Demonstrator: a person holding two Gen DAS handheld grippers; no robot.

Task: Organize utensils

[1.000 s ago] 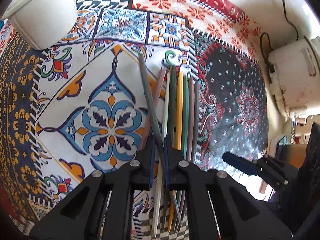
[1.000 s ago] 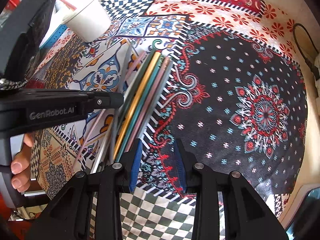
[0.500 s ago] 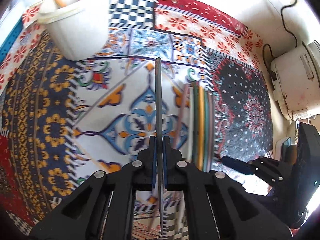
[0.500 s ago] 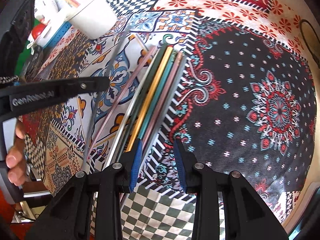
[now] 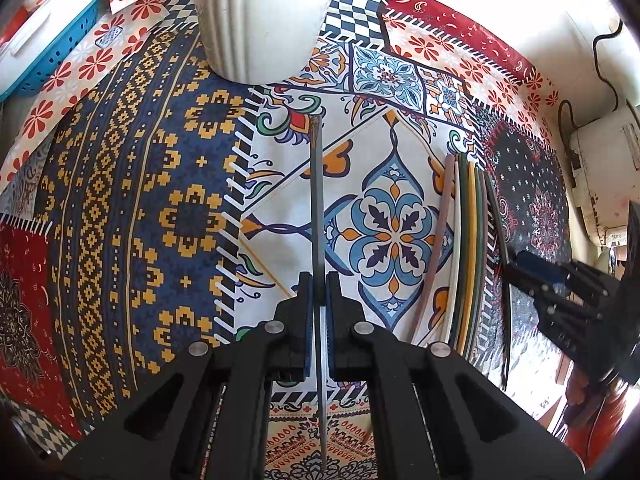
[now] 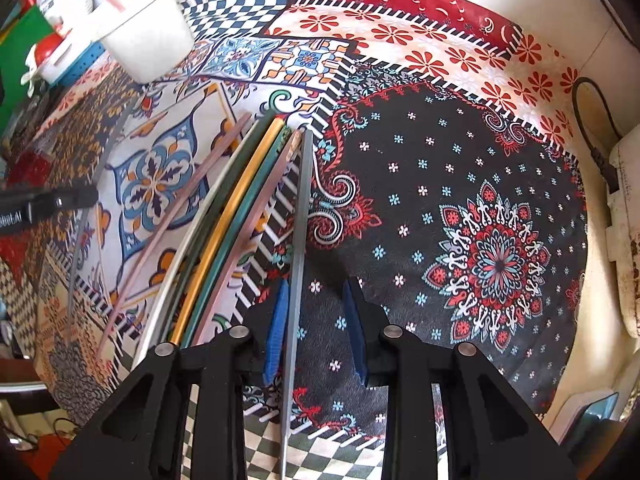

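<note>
My left gripper point(image 5: 318, 292) is shut on a grey chopstick point(image 5: 316, 200), held above the patterned cloth with its tip toward the white ribbed cup point(image 5: 260, 28). Several coloured chopsticks point(image 5: 468, 240) lie side by side to its right. In the right wrist view my right gripper point(image 6: 316, 320) is low over the right edge of that row point(image 6: 224, 232). Its jaws are closing, and another grey chopstick point(image 6: 301, 208) lies between them against the left blue pad point(image 6: 278, 328). The right pad stands apart from it. The left gripper point(image 6: 48, 204) and the cup point(image 6: 148, 40) show at the left.
A blue perforated basket point(image 5: 52, 60) sits beyond the cloth at the far left. A white appliance point(image 5: 600, 176) with a black cable stands against the wall on the right. The cup holds a few sticks.
My left gripper carried its grey chopstick left, away from the row and closer to the white cup. My right gripper shifted left, so the row's rightmost grey chopstick now lies between its narrower jaws.
</note>
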